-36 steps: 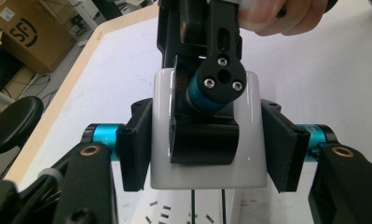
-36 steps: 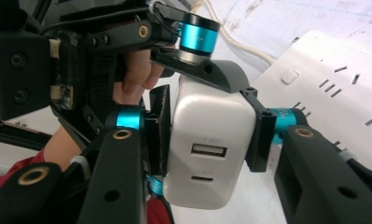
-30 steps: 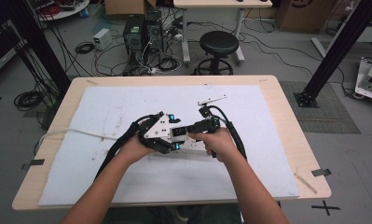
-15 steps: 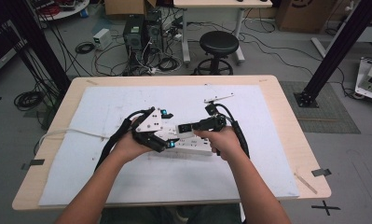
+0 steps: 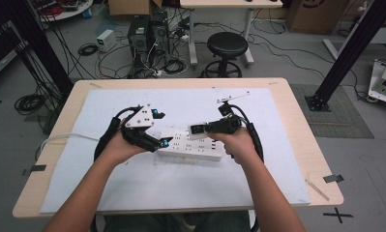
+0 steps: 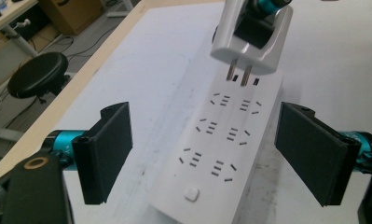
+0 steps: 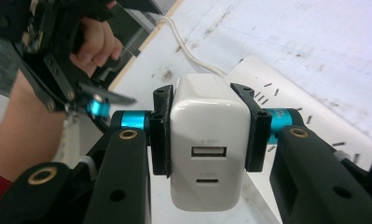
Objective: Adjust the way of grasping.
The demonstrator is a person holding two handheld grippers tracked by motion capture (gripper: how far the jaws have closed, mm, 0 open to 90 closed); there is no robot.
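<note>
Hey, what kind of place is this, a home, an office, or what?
Probably a robotics or electronics lab: cables sprawl over the floor, computer towers stand by a stool, and black frame posts flank the table.

text: faint grey print above charger [image 7: 210, 140] USB ports, too blurred to read | other markings: none legible

Even, diffuse overhead light fills the room. The white mat [image 5: 190, 183] on the desk [image 5: 304, 150] is bright but not blown out, with faint shadows under the forearms. The high view is soft, and fine detail smears. In the left gripper view the power strip [image 6: 221, 140] is fairly sharp. In the right gripper view the charger [image 7: 209, 144] shows mild sheen, and the hand [image 7: 93, 46] behind blurs.
</note>
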